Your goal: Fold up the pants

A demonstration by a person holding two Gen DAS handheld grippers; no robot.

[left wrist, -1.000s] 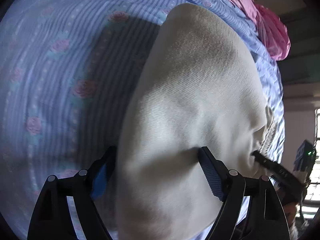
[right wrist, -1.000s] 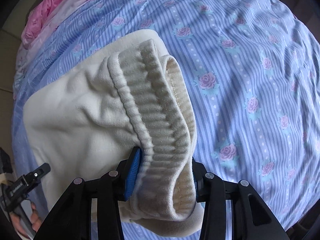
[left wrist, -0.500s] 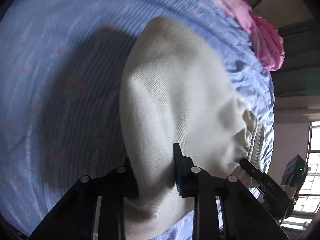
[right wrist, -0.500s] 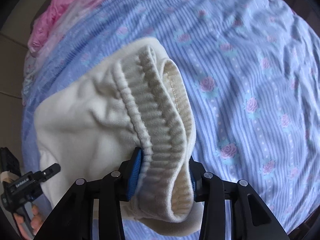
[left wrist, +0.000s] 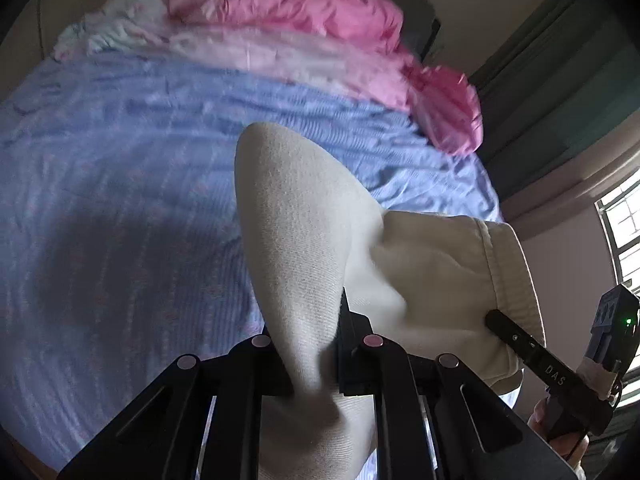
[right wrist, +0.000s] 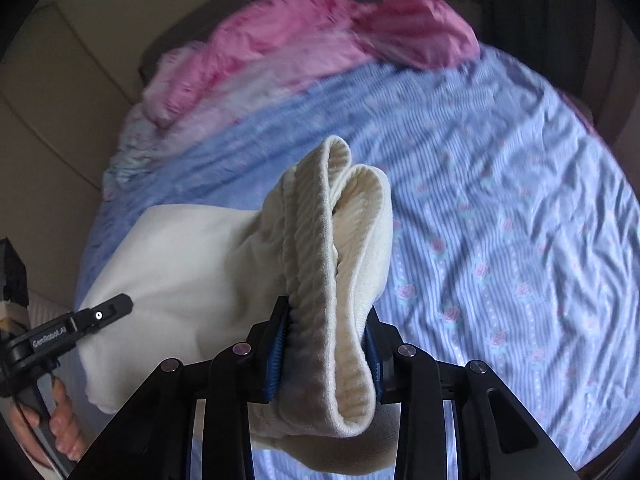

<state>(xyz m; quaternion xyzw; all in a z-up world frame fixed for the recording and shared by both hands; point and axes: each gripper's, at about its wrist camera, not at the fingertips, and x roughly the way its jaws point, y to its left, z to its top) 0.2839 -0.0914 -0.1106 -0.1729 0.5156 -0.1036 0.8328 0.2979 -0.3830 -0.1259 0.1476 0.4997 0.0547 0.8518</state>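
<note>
The cream pants [left wrist: 304,216] hang lifted above the bed between both grippers. My left gripper [left wrist: 316,344] is shut on a pinched fold of the plain cream fabric, which rises in a peak ahead of the fingers. My right gripper [right wrist: 326,340] grips the ribbed waistband [right wrist: 320,240] of the pants [right wrist: 192,264], its jaws still closing with the thick band pressed between the blue pads [right wrist: 276,344]. In the left wrist view the right gripper [left wrist: 516,336] pokes into the waistband [left wrist: 508,272] at the right. In the right wrist view the left gripper [right wrist: 80,320] shows at the left edge, held by a hand [right wrist: 60,432].
A blue striped bedsheet with rose print [right wrist: 500,240] covers the bed [left wrist: 120,200] under the pants. A pink and white bundle of bedding [left wrist: 300,28] lies along the far edge [right wrist: 300,44]. A window [left wrist: 624,232] is at the right, with wall behind.
Both grippers have risen, lifting the pants off the sheet. The left jaws went from wide around the fabric to pinched on it. The right jaws narrowed on the waistband. The pink bedding came into view.
</note>
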